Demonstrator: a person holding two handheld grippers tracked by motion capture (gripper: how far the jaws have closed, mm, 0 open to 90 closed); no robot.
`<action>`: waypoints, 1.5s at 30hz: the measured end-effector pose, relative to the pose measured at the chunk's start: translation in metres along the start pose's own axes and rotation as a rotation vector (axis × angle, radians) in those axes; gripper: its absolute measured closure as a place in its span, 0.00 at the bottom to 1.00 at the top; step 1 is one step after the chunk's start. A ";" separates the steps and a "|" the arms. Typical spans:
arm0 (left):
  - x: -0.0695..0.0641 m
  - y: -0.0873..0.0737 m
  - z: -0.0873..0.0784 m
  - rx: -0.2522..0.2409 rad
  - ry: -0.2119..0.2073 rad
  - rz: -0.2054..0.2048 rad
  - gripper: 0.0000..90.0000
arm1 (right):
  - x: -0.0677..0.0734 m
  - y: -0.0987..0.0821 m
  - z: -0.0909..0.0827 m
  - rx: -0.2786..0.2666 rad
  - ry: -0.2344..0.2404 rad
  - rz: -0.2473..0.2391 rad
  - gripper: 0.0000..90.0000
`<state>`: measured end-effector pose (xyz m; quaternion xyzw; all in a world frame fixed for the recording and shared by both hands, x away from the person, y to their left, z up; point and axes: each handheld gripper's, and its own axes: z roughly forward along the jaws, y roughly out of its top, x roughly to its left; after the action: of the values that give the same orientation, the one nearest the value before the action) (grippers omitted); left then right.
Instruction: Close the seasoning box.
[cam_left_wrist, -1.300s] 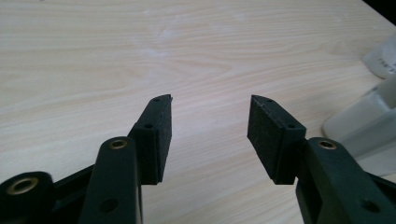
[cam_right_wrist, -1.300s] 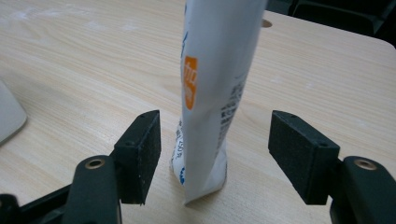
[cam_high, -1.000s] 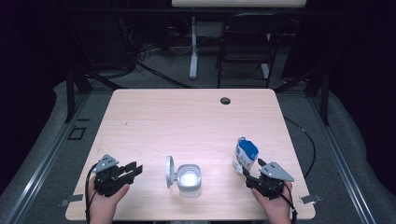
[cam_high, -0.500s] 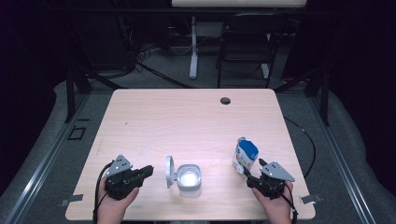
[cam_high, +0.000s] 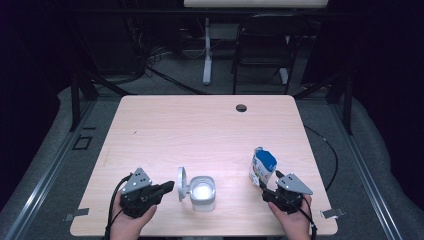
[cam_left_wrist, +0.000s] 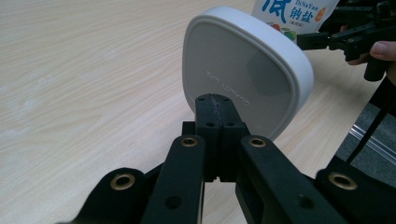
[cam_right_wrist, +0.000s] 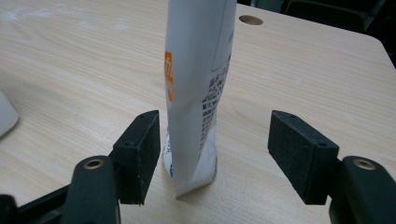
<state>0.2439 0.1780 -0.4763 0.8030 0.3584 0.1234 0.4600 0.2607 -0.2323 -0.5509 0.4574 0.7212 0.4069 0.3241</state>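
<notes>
- Left gripper (cam_high: 167, 187) sits at the near left of the pale wooden counter (cam_high: 200, 130), its black fingers (cam_left_wrist: 219, 116) pressed together with nothing between them; they have just been closing.
- Right past those fingertips stands the white rounded-square plastic lid (cam_left_wrist: 245, 74) of the container, upright on its hinge, its inner face turned to the left gripper view.
- From the high view the lid (cam_high: 181, 183) looks to be just beside the fingertips; whether it touches them cannot be told.
- The white rounded-square plastic container (cam_high: 203, 192) sits just beyond the lid, open at the top.
- Inside it a pale white filling shows, level and bright; what it is cannot be told.
- Over to the right gripper (cam_high: 267, 182): its black fingers (cam_right_wrist: 140, 154) are spread wide.
- Between them stands the white and blue paper salt packet (cam_right_wrist: 198, 88), upright on the counter, narrow edge towards the right gripper view.
- The packet stands nearer one finger than the other; neither pad presses on it, and a clear gap shows at the far one.
- In the high view the packet (cam_high: 263, 167) stands just ahead of the right fingertips, well apart from the container.
- The left gripper view catches the packet's printed front (cam_left_wrist: 294, 14) behind the lid.
- A small dark round hole (cam_high: 241, 107) sits in the counter far beyond both sets of fingers.
</notes>
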 end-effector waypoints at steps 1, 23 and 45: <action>0.000 0.000 0.000 -0.001 -0.001 0.004 1.00 | 0.000 0.000 0.000 0.000 0.000 0.001 0.38; -0.009 0.005 0.004 -0.016 -0.035 0.011 1.00 | 0.002 -0.001 0.000 -0.002 0.006 0.014 0.38; -0.029 0.004 0.025 0.020 -0.092 0.053 1.00 | 0.001 -0.001 -0.001 0.008 0.006 0.012 0.38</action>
<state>0.2389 0.1404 -0.4830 0.8215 0.3168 0.0948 0.4644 0.2589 -0.2322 -0.5510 0.4619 0.7209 0.4074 0.3177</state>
